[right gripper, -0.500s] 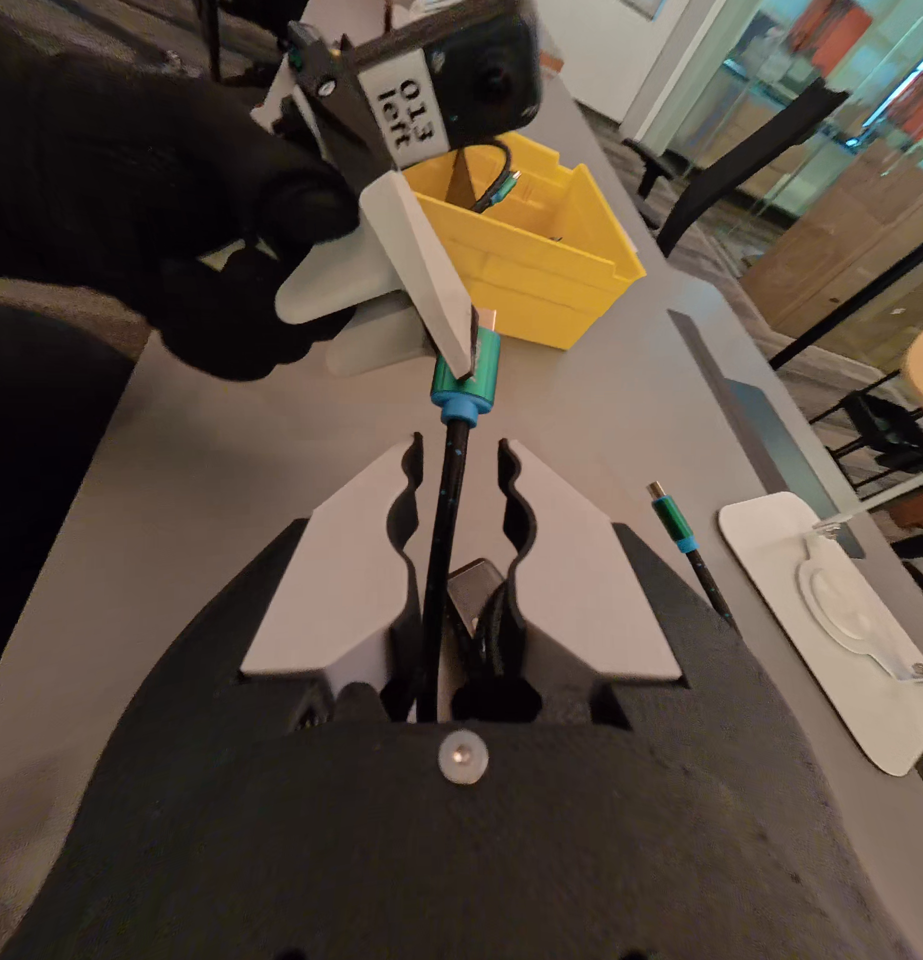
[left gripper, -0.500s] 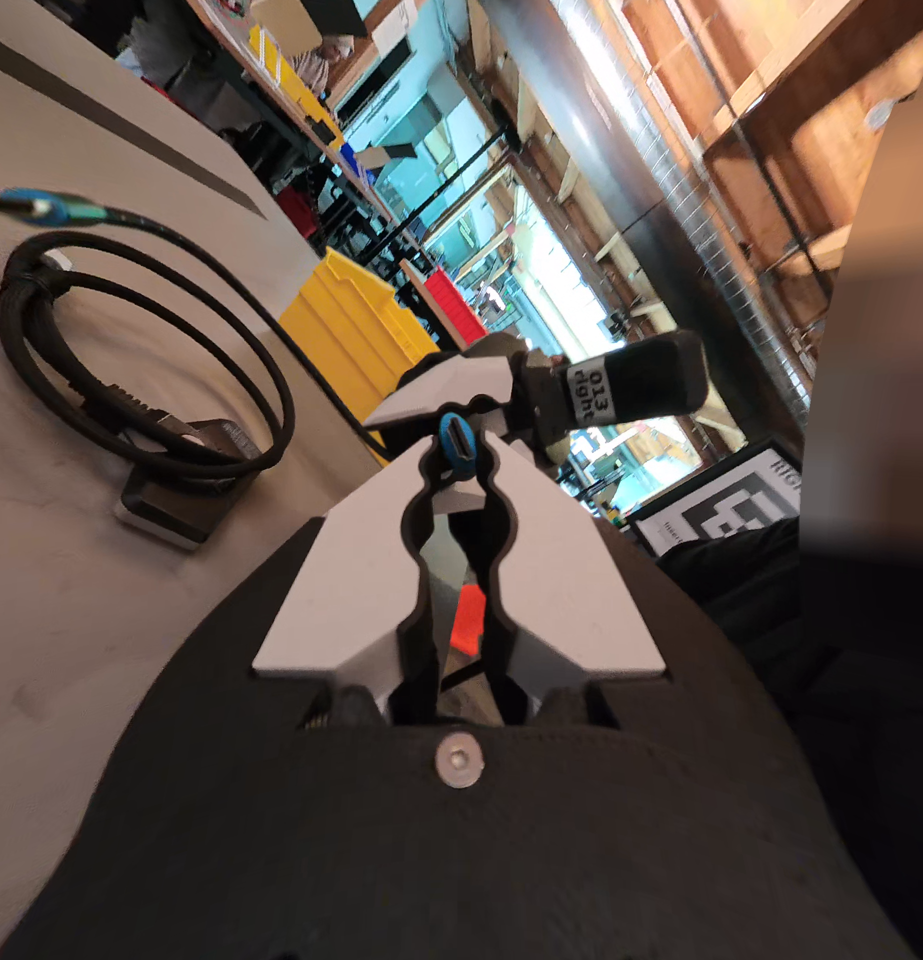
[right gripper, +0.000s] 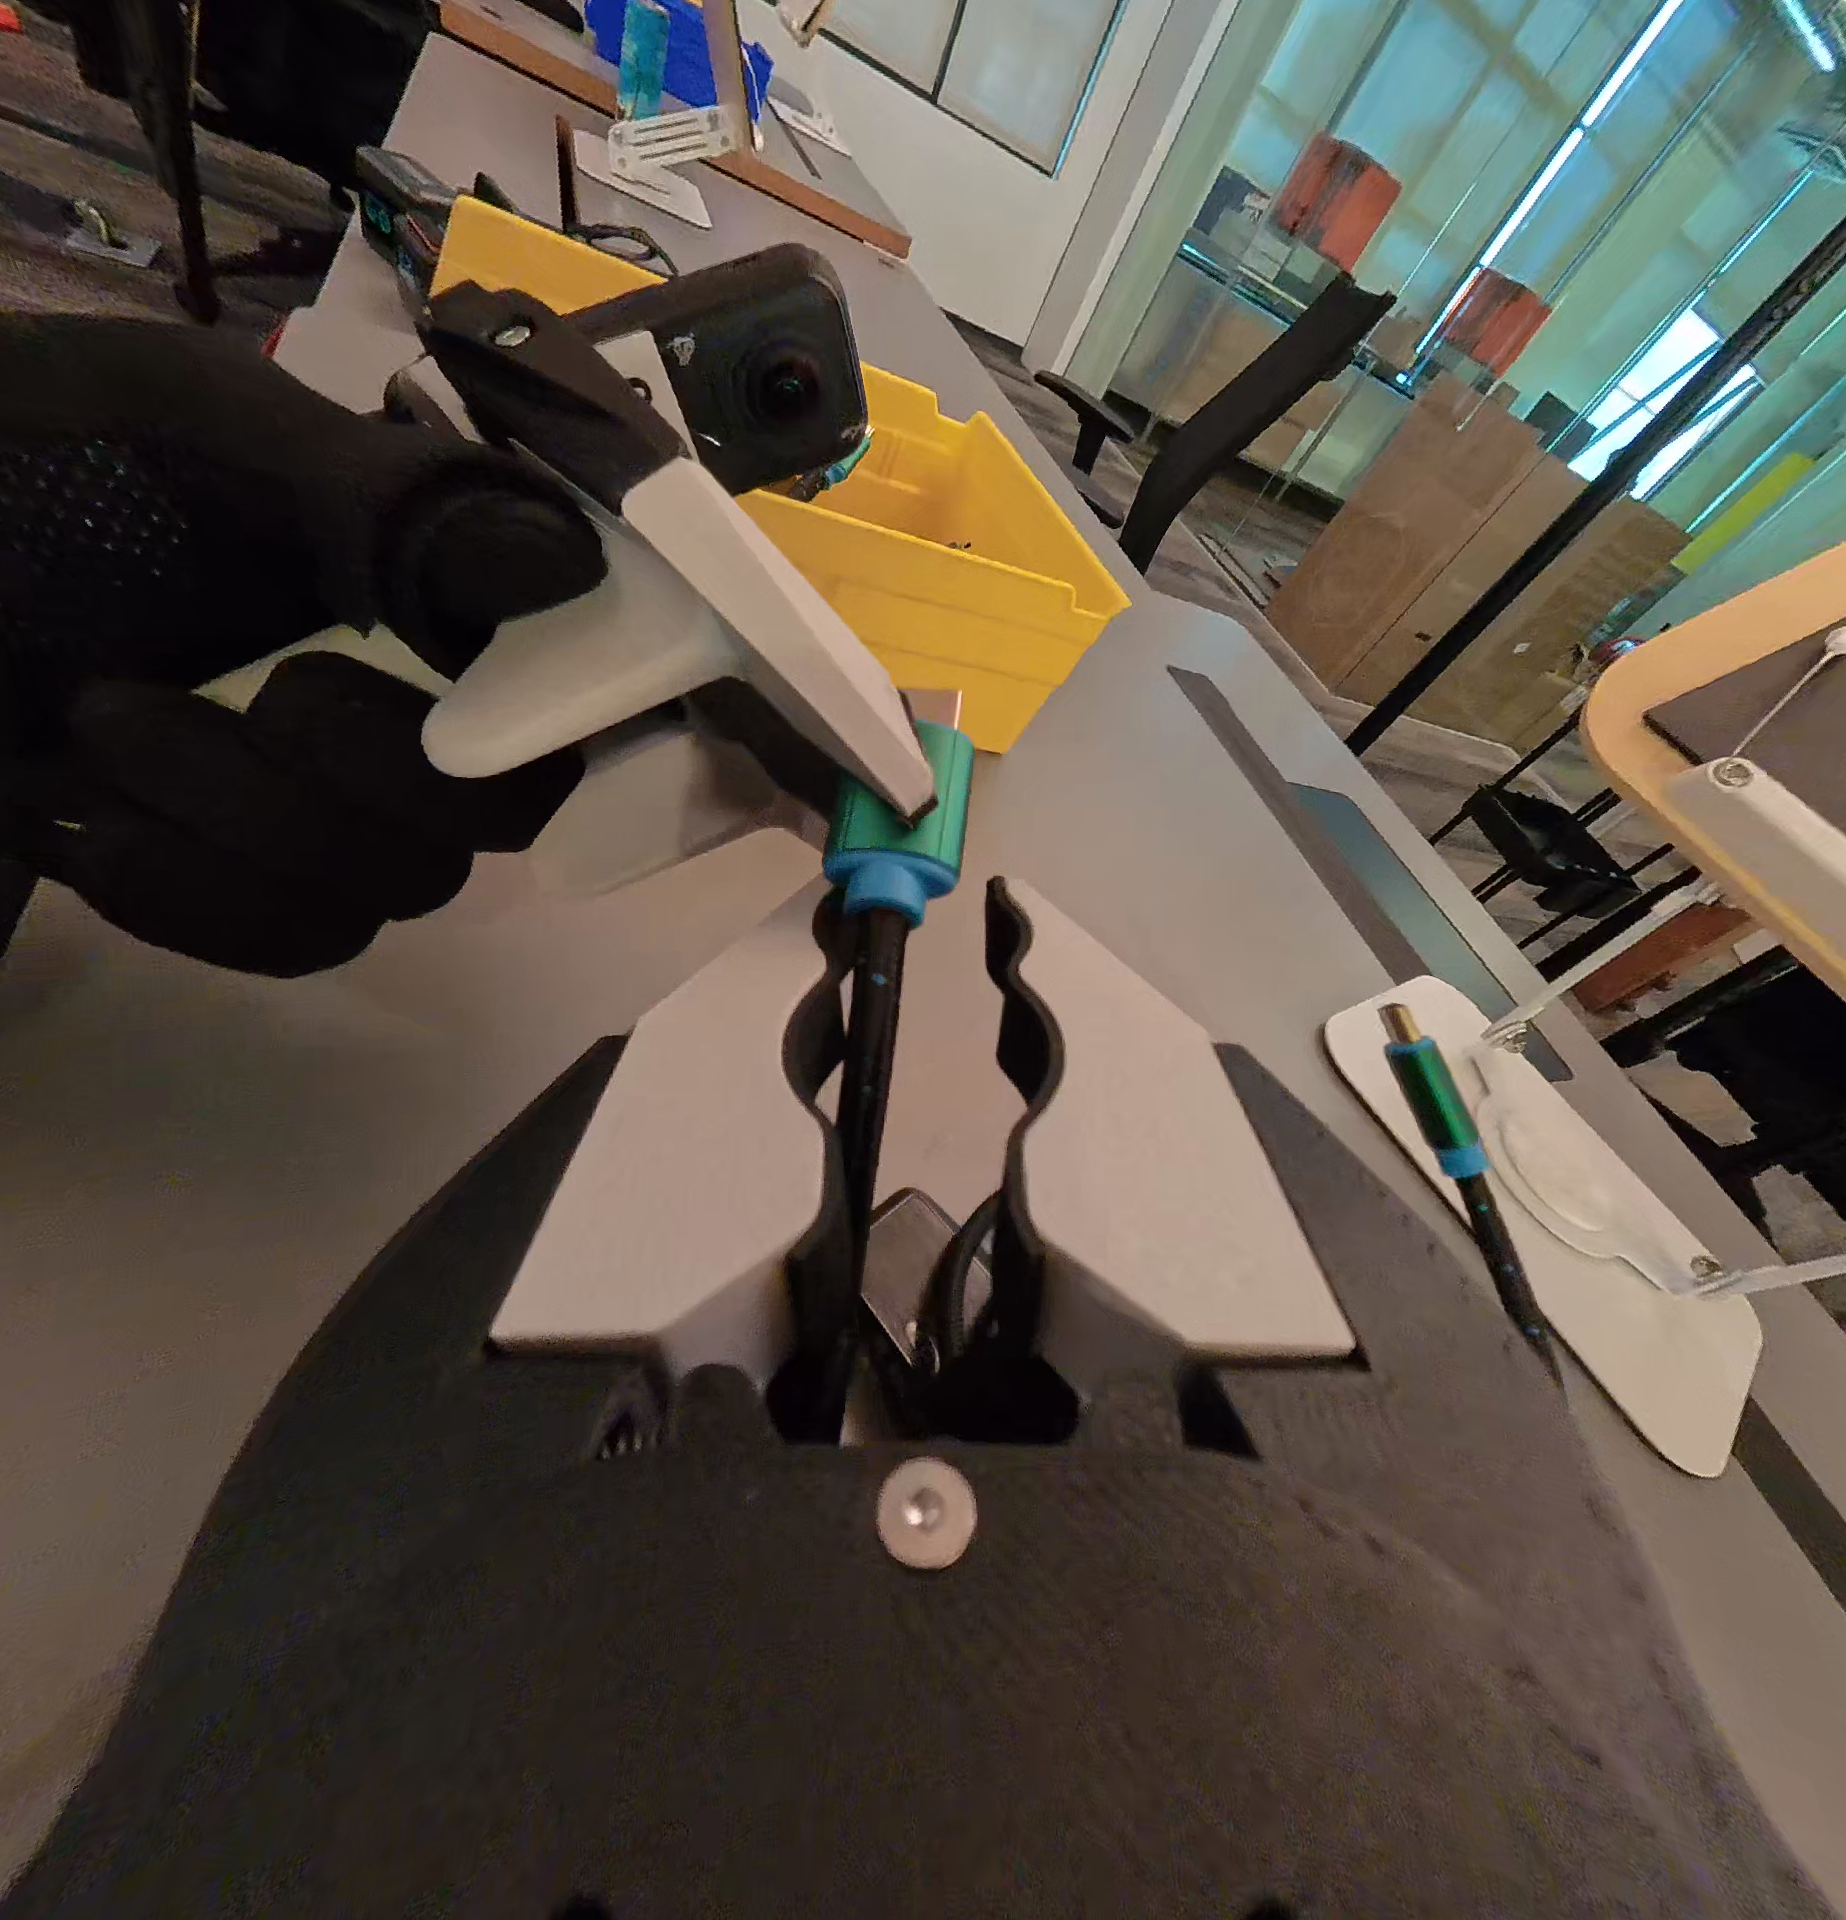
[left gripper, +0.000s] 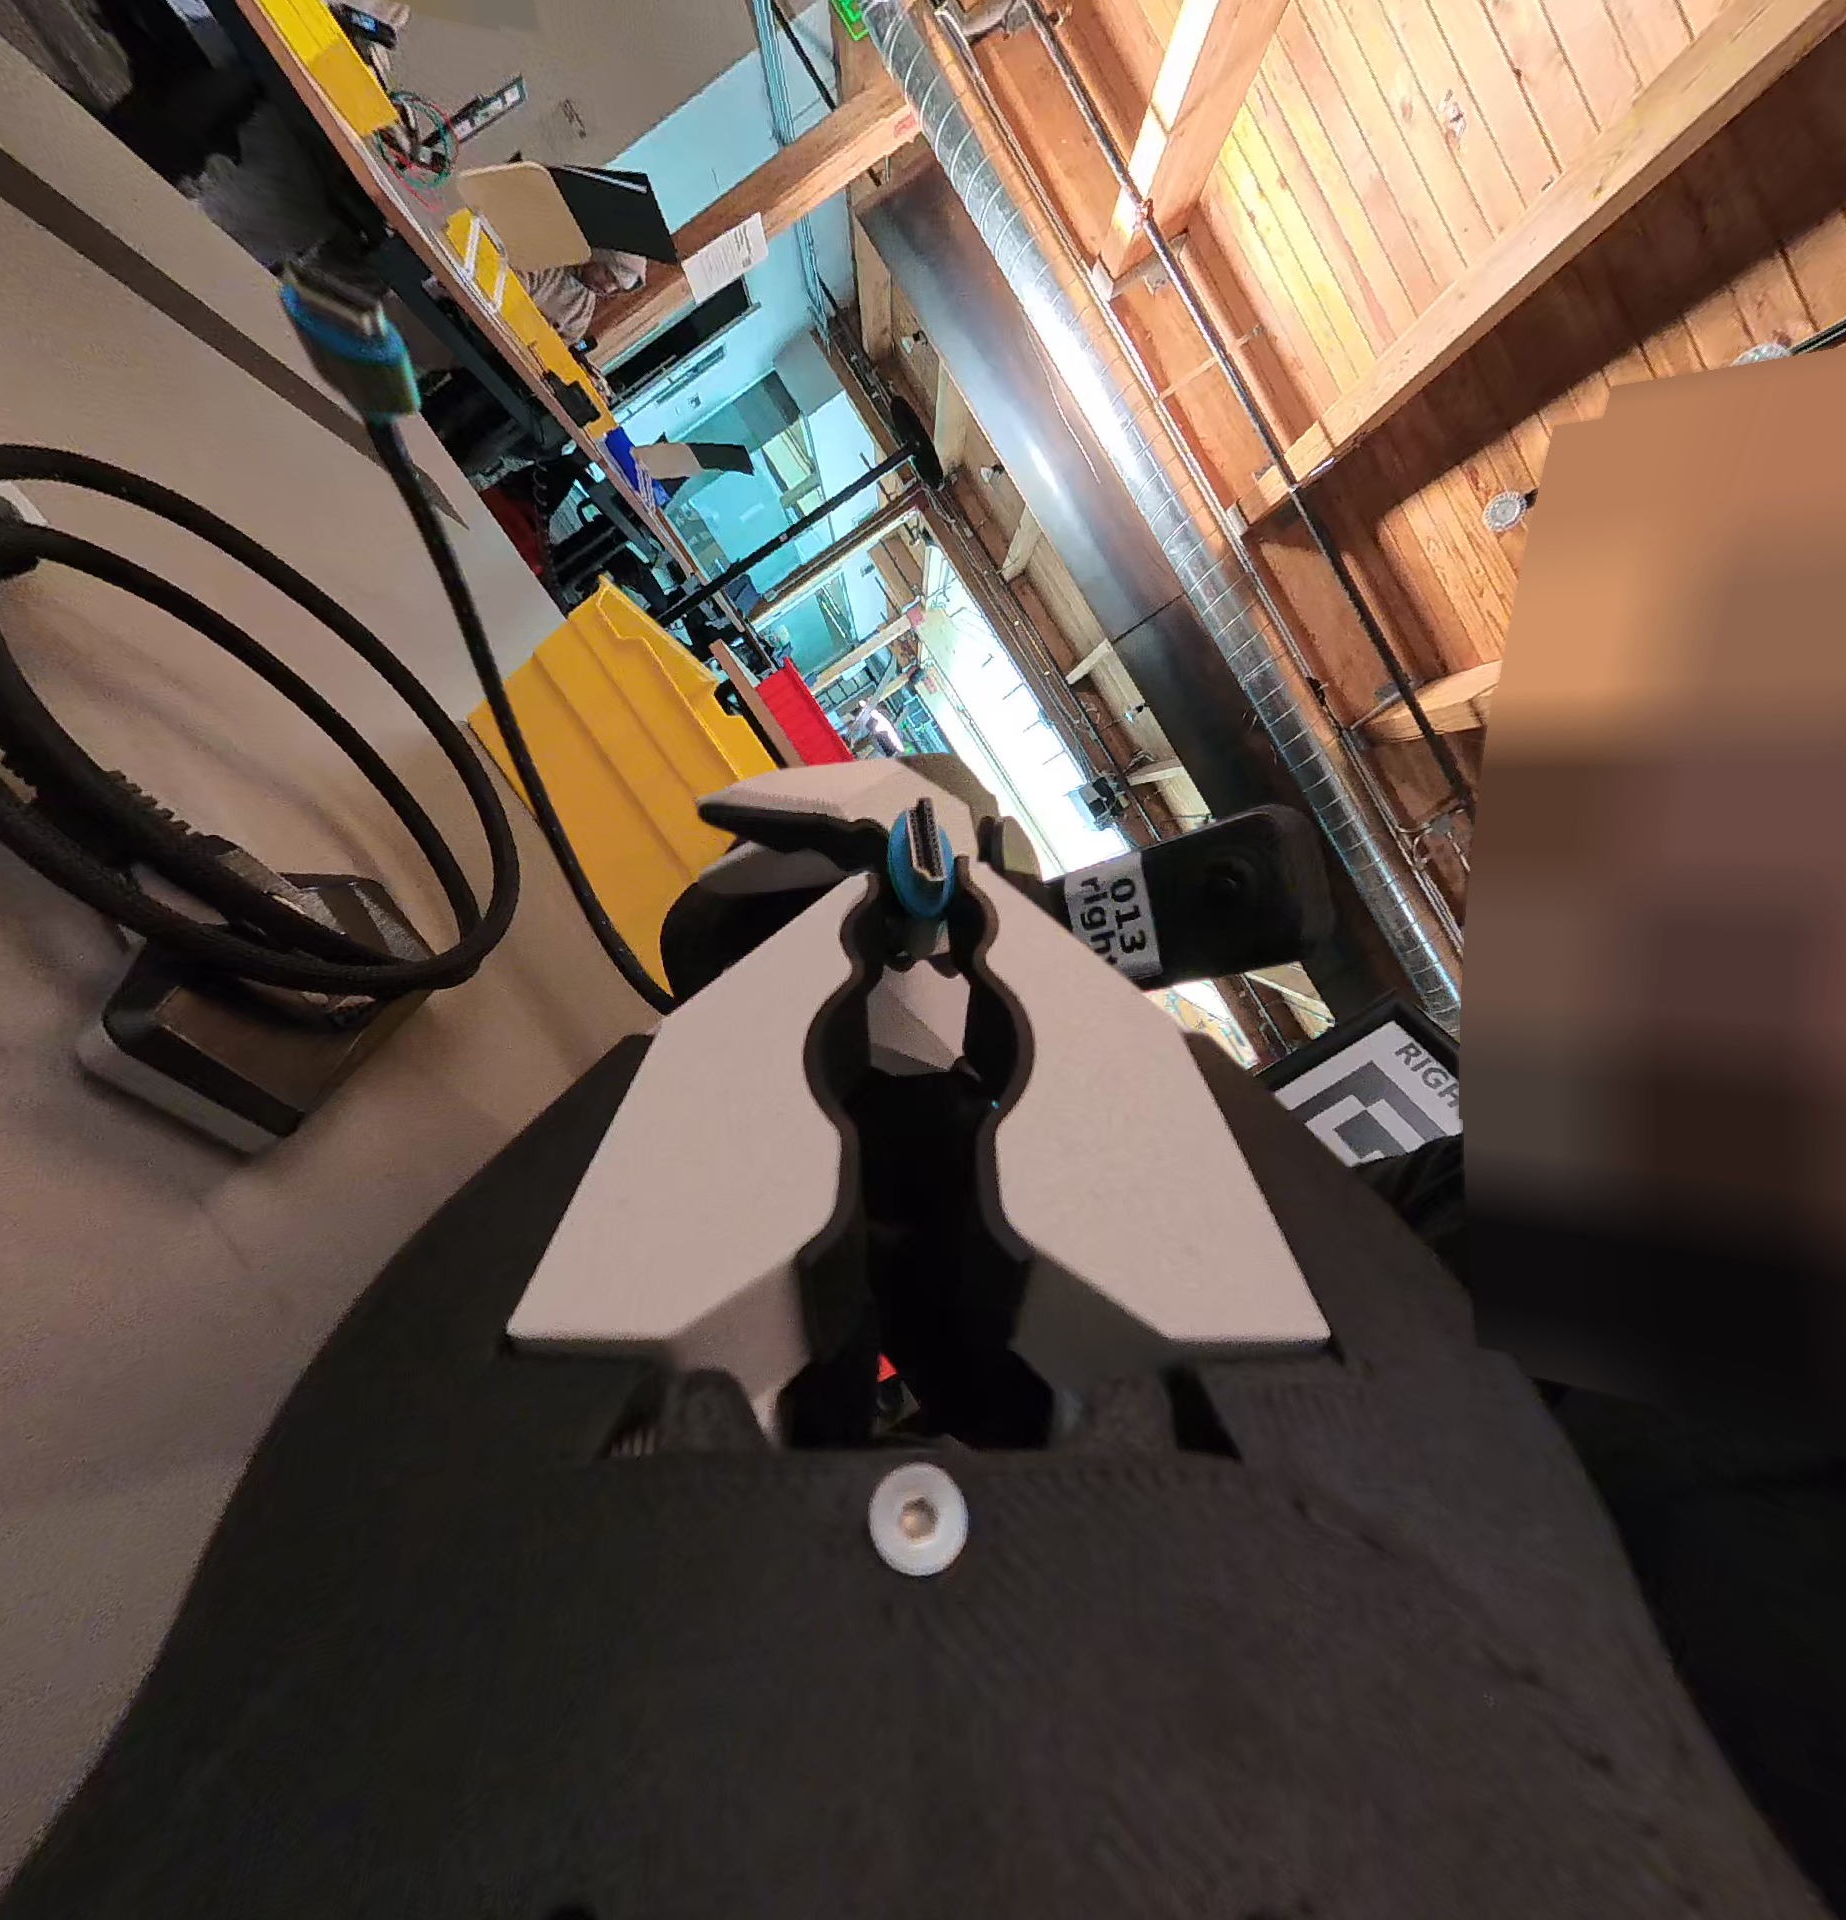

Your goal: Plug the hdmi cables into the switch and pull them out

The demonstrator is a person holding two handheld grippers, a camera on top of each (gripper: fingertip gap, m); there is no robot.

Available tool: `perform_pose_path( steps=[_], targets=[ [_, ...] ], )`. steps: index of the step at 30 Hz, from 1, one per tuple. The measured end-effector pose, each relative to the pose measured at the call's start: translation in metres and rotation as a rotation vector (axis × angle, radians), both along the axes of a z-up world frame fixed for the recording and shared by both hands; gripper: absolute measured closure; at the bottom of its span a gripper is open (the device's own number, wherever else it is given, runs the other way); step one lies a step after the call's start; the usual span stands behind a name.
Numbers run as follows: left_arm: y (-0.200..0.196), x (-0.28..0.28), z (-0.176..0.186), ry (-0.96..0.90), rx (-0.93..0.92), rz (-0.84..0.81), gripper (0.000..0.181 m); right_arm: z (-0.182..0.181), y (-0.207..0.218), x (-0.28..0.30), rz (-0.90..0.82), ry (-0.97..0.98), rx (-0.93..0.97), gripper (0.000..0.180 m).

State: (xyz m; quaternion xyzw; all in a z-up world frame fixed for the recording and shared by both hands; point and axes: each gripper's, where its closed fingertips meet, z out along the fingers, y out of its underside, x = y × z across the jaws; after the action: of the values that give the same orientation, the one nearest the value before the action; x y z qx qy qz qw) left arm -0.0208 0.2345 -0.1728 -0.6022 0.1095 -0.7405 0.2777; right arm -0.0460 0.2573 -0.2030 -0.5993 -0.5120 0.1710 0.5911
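The grey table (right gripper: pixel 1158 810) fills both views, yellow bin (right gripper: pixel 960 582) at its far end. Only the left wrist view catches the switch (left gripper: pixel 244 1049), a small dark box lying under a coil of black cable (left gripper: pixel 306 727). Only the right wrist view catches the white plate (right gripper: pixel 1584 1278), with a second green plug (right gripper: pixel 1433 1107) resting on it. Left gripper (right gripper: pixel 898 769), in a black-gloved hand (right gripper: pixel 223 644), is clamped on the green HDMI plug (right gripper: pixel 898 821), held above the table. Right gripper (right gripper: pixel 914 904) is spread, its fingers either side of the plug's cable without pinching it. From the left view, that plug shows metal tip first.
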Motion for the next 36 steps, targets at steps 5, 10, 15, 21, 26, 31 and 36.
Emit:
perform_pose_path(
  steps=[5, 10, 15, 21, 26, 31, 36],
  targets=[
    [-0.001, 0.001, 0.004, -0.043, -0.021, -0.011, 0.171, 0.001, -0.005, -0.001, 0.020, -0.007, 0.046, 0.170],
    [-0.002, -0.001, 0.007, -0.063, -0.021, -0.023, 0.171, 0.004, -0.008, -0.003, 0.024, -0.010, 0.069, 0.173],
    [-0.001, -0.001, 0.004, -0.076, -0.050, -0.019, 0.171, 0.004, -0.001, 0.001, -0.017, 0.012, 0.054, 0.157],
    [-0.002, -0.003, 0.008, -0.093, -0.054, -0.027, 0.171, 0.008, -0.006, -0.002, -0.021, -0.025, 0.142, 0.167],
    [-0.001, -0.006, 0.007, -0.115, -0.071, -0.034, 0.171, 0.009, -0.005, -0.003, -0.045, -0.054, 0.177, 0.166],
    [0.000, -0.005, 0.004, -0.110, -0.090, -0.037, 0.171, 0.009, -0.001, 0.000, -0.079, -0.072, 0.206, 0.156],
    [0.002, -0.007, -0.001, -0.099, -0.099, -0.031, 0.171, 0.012, -0.012, -0.006, -0.019, -0.081, 0.249, 0.149]
  ],
)
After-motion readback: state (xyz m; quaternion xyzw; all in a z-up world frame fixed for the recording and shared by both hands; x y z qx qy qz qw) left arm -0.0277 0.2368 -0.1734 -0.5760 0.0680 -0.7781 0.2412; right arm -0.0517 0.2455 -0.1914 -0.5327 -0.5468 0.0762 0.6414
